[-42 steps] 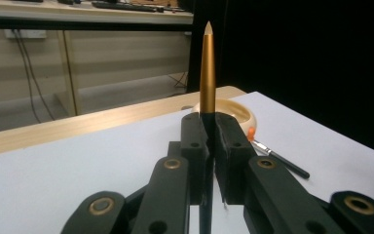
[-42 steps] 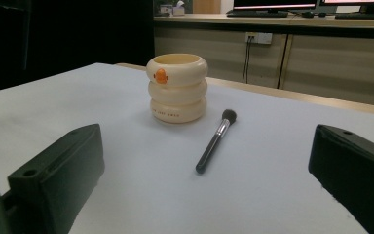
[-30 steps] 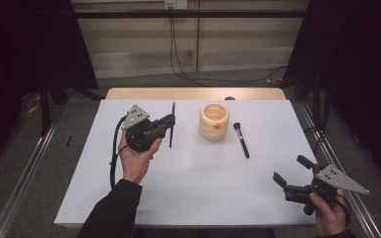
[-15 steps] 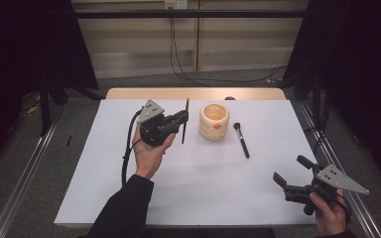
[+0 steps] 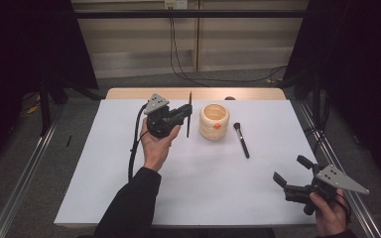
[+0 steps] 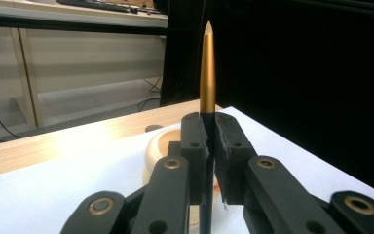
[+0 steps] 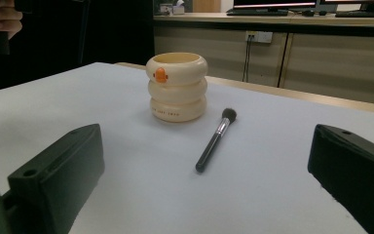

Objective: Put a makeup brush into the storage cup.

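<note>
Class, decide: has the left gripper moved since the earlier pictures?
Yes. The left gripper, shut on the pencil, has moved rightward toward the cream holder.

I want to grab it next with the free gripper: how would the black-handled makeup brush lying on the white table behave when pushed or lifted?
The black-handled makeup brush looks slim and round, so a sideways push would probably roll it. It seems light and stiff, though its soft bristle tip would likely give. Lying flat on the white table, it leaves little height for a gripper to catch.

Black curtains (image 5: 25,44) flank beige cabinets (image 5: 188,39) behind the table (image 5: 129,94).
</note>
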A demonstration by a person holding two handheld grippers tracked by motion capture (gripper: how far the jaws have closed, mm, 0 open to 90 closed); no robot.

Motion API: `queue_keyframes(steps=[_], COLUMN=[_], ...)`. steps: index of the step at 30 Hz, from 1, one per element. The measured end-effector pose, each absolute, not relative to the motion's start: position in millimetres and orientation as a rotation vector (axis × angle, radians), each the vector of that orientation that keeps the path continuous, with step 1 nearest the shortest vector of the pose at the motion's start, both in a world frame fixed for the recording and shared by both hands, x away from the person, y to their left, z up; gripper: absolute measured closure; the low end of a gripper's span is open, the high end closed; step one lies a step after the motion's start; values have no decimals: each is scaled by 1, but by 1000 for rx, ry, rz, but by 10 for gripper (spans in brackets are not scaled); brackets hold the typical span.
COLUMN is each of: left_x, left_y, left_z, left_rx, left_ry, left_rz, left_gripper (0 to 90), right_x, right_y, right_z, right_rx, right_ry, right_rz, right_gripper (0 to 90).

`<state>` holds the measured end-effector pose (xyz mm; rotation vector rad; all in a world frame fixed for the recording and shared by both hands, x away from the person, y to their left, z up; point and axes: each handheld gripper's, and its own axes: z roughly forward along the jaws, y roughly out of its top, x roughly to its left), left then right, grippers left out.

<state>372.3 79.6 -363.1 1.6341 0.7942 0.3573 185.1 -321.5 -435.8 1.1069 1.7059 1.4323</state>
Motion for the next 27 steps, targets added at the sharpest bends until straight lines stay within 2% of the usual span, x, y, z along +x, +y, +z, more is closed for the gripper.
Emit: queue_keyframes(steps=[9, 13, 15, 17, 27], left_x=[382, 385, 385, 388, 396], left_y=[72, 71, 66, 62, 38], left_z=[-360, -358, -357, -356, -348], left_rx=[1654, 1623, 1645, 1630, 1674], left_ry=[808, 779, 774, 769, 693], left_rz=[355, 312, 359, 324, 353], left_gripper=[834, 834, 834, 834, 834], right_x=[184, 184, 185, 185, 184], right_y=[-321, -321, -322, -321, -322], right_z=[-436, -436, -436, -436, -436], right_rx=[1118, 1114, 1112, 1118, 1124], right_ry=[1707, 1707, 1705, 1703, 1700], right_rz=[1433, 1433, 1431, 1437, 1440], right_gripper=[0, 0, 0, 0, 0])
